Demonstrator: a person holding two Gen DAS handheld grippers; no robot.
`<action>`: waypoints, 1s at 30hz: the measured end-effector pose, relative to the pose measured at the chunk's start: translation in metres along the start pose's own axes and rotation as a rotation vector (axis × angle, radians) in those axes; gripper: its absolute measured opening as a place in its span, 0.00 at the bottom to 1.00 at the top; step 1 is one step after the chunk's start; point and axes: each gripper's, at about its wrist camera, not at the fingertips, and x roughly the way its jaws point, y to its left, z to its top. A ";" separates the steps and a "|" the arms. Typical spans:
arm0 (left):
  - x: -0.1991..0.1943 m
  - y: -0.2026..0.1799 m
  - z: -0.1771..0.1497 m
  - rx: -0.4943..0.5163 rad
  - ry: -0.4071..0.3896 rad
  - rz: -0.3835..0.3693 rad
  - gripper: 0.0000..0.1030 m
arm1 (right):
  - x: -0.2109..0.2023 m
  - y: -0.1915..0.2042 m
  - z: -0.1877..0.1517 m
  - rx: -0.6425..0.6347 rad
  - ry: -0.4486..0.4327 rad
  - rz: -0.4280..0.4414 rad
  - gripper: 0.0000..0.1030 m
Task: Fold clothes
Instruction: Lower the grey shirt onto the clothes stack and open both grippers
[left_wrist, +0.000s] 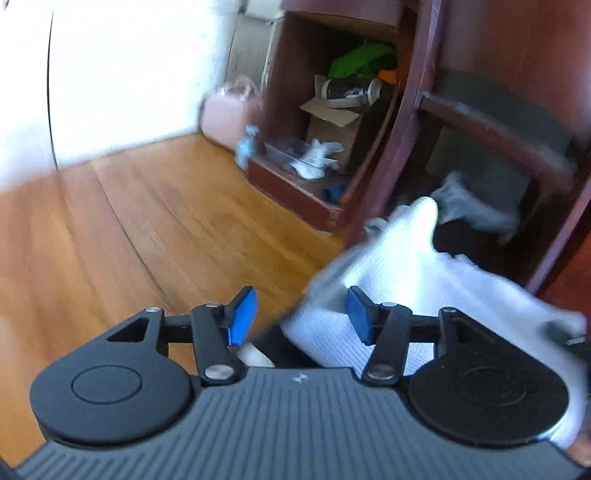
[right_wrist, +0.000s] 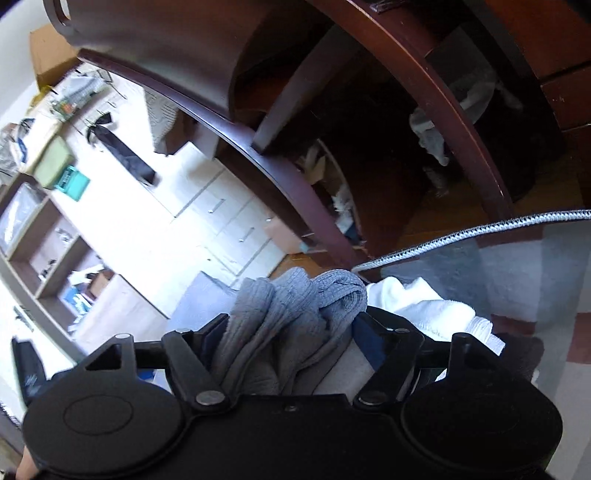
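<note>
Left gripper (left_wrist: 300, 314) fingers spread, blue pads apart, nothing pinched; white cloth (left_wrist: 399, 266) lies just beside right pad, over wooden floor (left_wrist: 129, 221). Right gripper (right_wrist: 291, 332) fingers spread wide, grey knit garment (right_wrist: 291, 306) bunched loosely between them, white towel (right_wrist: 424, 306) beside it.

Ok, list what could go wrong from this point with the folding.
1. The grey garment sits bunched between the wide jaws of the right gripper; it may unfold in a heap rather than flat.
2. The left gripper stands open with the white cloth beside one pad; closing now could miss it or catch only an edge.
3. The dark wooden furniture is close; cloth could snag on it.
</note>
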 end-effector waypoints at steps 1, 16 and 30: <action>0.002 0.009 -0.005 -0.080 -0.001 -0.052 0.52 | 0.004 0.001 -0.002 -0.001 0.000 -0.014 0.75; 0.060 -0.059 0.022 0.111 0.017 0.002 0.25 | -0.033 0.050 -0.016 -0.129 -0.183 -0.059 0.33; 0.033 -0.148 0.042 0.465 -0.031 -0.052 0.30 | -0.092 0.086 -0.003 -0.565 -0.233 -0.220 0.28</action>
